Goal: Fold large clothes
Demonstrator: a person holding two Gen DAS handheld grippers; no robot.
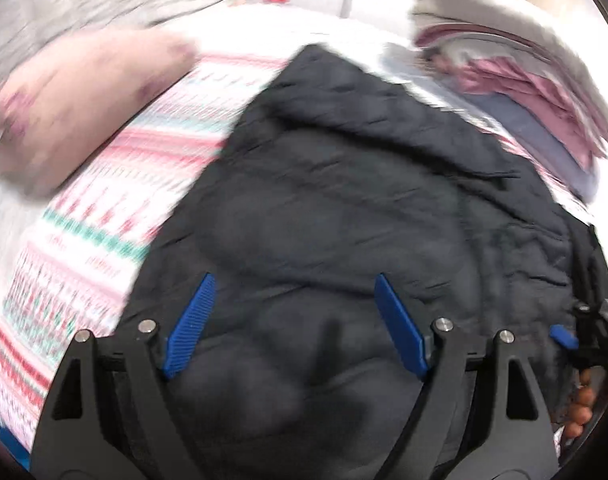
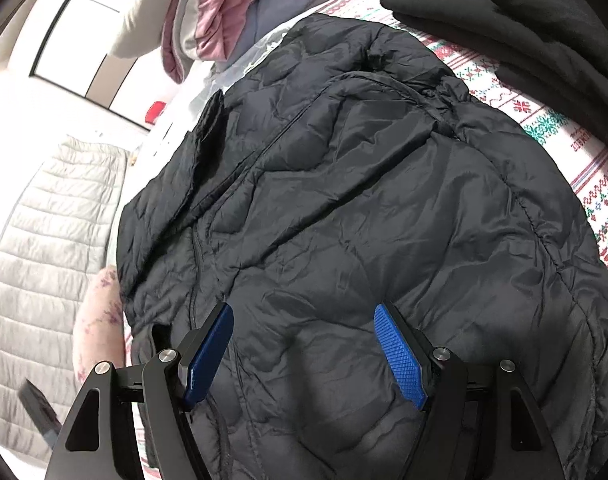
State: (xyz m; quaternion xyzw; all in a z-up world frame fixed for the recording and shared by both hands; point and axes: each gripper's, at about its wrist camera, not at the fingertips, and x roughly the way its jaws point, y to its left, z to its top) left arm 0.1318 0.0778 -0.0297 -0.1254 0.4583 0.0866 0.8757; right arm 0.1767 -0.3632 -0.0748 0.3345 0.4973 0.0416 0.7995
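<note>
Black quilted puffer jacket [image 2: 343, 200] lies spread front-up on the patterned bed sheet [image 2: 551, 128], zipper running down its left half, collar at the far end. Shell looks thin, slick nylon over soft fill: likely light, puffy, springy, prone to sliding and unfolding. Best hold is probably a seamed edge, hem or sleeve cuff, not the smooth middle.

Left gripper [image 1: 292, 320] above the jacket's near part, jaws wide, nothing between. Right gripper [image 2: 304, 352] likewise, jaws wide and empty.

Folded clothes stack [image 1: 543, 92] far right. Pink pillow [image 1: 84, 112] far left, blurred. Pale quilted garment [image 2: 52, 240] left. Another dark garment [image 2: 523, 12] at the right-wrist view's upper right.
</note>
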